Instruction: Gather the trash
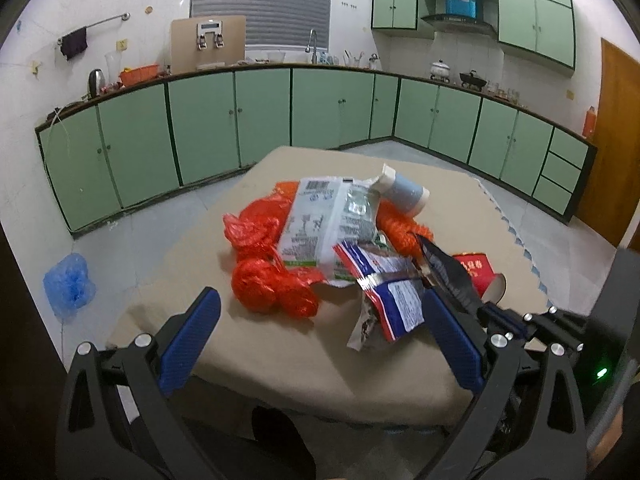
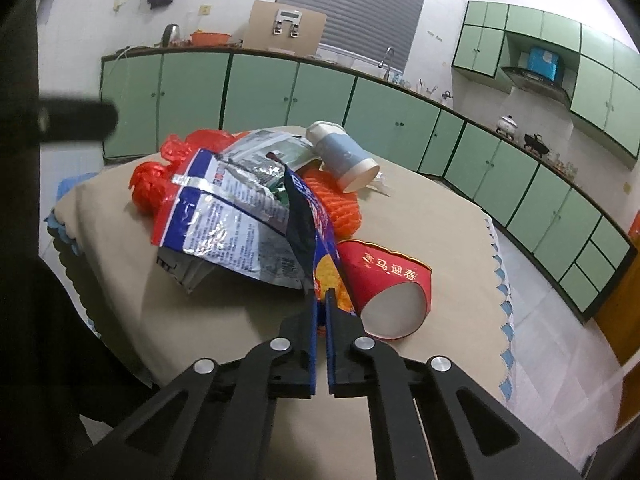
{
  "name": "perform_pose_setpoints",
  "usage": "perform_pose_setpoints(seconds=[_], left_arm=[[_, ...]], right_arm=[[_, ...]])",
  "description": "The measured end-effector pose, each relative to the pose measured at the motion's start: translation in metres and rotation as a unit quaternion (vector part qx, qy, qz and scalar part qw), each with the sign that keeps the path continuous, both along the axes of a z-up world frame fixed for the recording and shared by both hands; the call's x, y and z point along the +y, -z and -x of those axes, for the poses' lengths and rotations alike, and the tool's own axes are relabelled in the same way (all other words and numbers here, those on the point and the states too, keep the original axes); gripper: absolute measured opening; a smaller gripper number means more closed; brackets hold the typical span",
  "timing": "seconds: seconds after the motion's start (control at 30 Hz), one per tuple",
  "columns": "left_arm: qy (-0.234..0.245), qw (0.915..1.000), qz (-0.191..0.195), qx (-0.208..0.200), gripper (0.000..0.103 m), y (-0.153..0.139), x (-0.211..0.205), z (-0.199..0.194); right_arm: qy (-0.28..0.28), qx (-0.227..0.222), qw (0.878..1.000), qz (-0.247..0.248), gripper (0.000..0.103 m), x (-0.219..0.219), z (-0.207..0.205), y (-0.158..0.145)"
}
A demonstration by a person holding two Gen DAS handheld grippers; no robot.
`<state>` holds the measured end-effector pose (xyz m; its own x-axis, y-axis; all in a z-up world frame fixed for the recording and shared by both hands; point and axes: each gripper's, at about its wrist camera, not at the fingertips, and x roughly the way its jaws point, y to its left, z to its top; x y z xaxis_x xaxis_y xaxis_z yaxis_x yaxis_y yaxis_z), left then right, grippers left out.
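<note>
Right tool [image 2: 320,300] clamped on dark wrapper [image 2: 304,216]

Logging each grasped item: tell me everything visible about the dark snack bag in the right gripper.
The dark snack bag is a glossy, crinkled foil packet, navy with orange print near its lower end. It stands on edge, pinched at the bottom by the shut right gripper, leaning against the blue-and-silver wrapper and beside the red paper cup.
</note>
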<state>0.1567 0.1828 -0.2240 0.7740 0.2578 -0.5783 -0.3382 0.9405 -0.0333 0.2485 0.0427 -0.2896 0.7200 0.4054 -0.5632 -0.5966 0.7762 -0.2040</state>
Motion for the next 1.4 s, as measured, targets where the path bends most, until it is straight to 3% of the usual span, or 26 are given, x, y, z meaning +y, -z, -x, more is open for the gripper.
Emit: perform_pose_setpoints(seconds=[0.5,0.83,0.87,0.9,0.97,1.1,1.2,1.4], left_arm=[[0.038,0.9992,0.005,0.007,0.098,0.030,-0.027,-0.028],[0.037,0.9990,0.011,0.024,0.097,0.046,-0.028,-0.046],[0.037,0.9989,0.012,0.027,0.091,0.048,-0.027,-0.047],[0.034,0.9988,0.015,0.033,0.073,0.050,-0.026,-0.050],[0.038,0.9979,0.027,0.044,0.051,0.054,-0.022,-0.055],[0.043,0.9980,0.030,0.034,0.019,0.052,-0.021,-0.055],[0.049,0.9981,0.036,0.016,0.004,0.044,-0.022,-0.051],[0.061,0.9974,0.032,-0.019,0.002,0.022,-0.027,-0.044]], right_arm=[[0.007,0.002,0.999,-0.045,0.000,-0.020,-0.003,-0.029],[0.023,0.003,0.997,-0.074,0.000,-0.045,-0.002,-0.053],[0.025,0.005,0.997,-0.077,0.000,-0.047,-0.003,-0.053],[0.026,0.007,0.997,-0.077,0.000,-0.047,-0.004,-0.052],[0.027,0.009,0.997,-0.077,0.000,-0.048,-0.005,-0.050],[0.027,0.012,0.997,-0.078,0.000,-0.050,-0.005,-0.048],[0.027,0.011,0.997,-0.078,0.000,-0.051,-0.004,-0.048],[0.034,0.005,0.996,-0.085,0.000,-0.058,0.000,-0.053]])
